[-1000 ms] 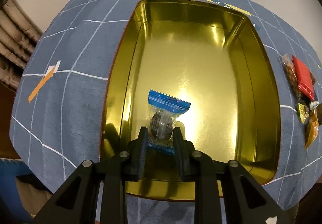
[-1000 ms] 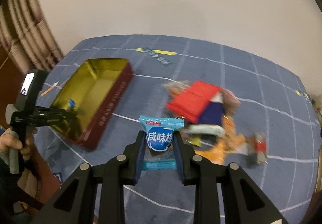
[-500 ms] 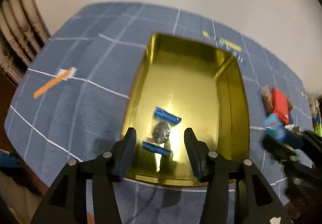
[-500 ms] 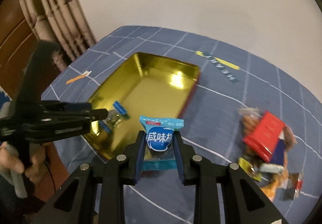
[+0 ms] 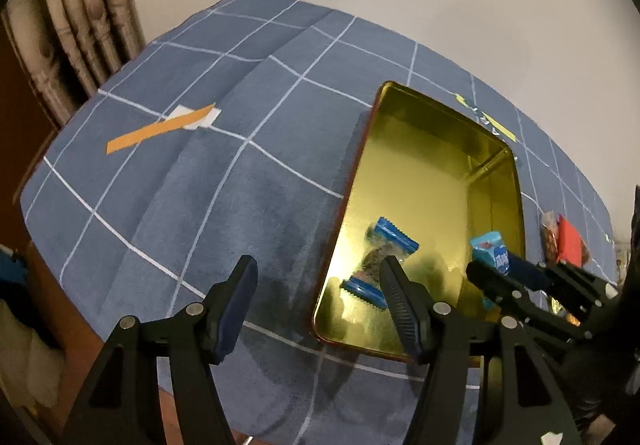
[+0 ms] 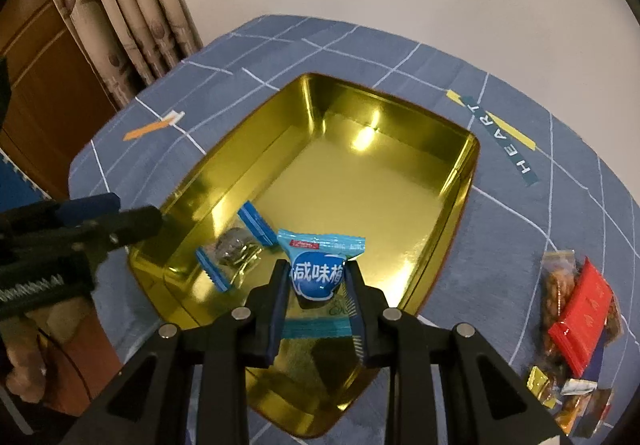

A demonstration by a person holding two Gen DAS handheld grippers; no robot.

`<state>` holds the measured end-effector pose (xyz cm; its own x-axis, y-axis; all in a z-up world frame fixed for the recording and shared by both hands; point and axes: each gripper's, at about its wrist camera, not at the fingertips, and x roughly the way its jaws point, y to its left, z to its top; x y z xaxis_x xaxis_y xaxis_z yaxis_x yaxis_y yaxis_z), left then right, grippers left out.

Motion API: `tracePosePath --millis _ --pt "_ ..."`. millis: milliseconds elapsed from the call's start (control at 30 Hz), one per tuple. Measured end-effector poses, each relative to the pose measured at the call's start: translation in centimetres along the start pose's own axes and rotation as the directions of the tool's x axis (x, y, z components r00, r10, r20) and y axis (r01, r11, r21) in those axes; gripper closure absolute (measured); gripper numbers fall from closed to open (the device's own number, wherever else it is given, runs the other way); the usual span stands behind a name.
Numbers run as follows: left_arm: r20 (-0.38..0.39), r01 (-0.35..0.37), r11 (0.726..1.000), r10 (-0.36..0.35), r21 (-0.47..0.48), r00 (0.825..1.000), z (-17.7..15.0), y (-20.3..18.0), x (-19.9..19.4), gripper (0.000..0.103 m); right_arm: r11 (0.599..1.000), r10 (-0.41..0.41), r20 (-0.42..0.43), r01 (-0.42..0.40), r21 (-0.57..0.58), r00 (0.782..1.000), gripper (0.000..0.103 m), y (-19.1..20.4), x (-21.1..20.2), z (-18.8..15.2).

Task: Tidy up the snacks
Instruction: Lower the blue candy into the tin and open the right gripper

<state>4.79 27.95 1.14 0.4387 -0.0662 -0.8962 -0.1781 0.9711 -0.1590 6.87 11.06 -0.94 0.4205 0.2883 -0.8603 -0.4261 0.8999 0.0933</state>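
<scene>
One in tin: dark-blue wrapped candy (image 6: 236,251) lies on the gold tin's (image 6: 460,181) floor, near corner.
Left gripper (image 5: 316,293): jaws have just been opening, spread, nothing between them, beside the tin.
Right gripper (image 6: 318,299): pinching light-blue packet (image 6: 320,269) above the tin; not yet dropped.
Left to do: snack pile (image 6: 576,309) on the blue cloth (image 6: 540,213).
Hard to tell: pile cut off at frame edge; count unclear.

The left gripper (image 5: 316,285) has just been opening; its jaws stand apart with nothing between them, over the blue checked cloth (image 5: 224,181). Beyond its right finger (image 5: 394,295), a blue-ended wrapped candy (image 5: 378,263) lies in the gold tin (image 5: 424,181). Further right, the right gripper (image 5: 490,269) clamps a light-blue packet (image 5: 490,251) over the tin.
</scene>
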Motion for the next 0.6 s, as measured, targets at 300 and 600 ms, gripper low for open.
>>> tracePosePath --millis 300,600 --pt "-0.011 -0.015 1.0 0.014 -0.015 1.0 0.06 0.34 0.54 0.043 1.0 -0.017 -0.018 0.017 0.018 1.0 0.075 -0.09 1.31 -0.18" --pt "-0.018 -0.014 1.0 0.015 0.006 1.0 -0.1 -0.16 0.7 0.043 0.999 -0.025 -0.004 0.026 0.026 1.0 0.069 -0.14 0.55 -0.41"
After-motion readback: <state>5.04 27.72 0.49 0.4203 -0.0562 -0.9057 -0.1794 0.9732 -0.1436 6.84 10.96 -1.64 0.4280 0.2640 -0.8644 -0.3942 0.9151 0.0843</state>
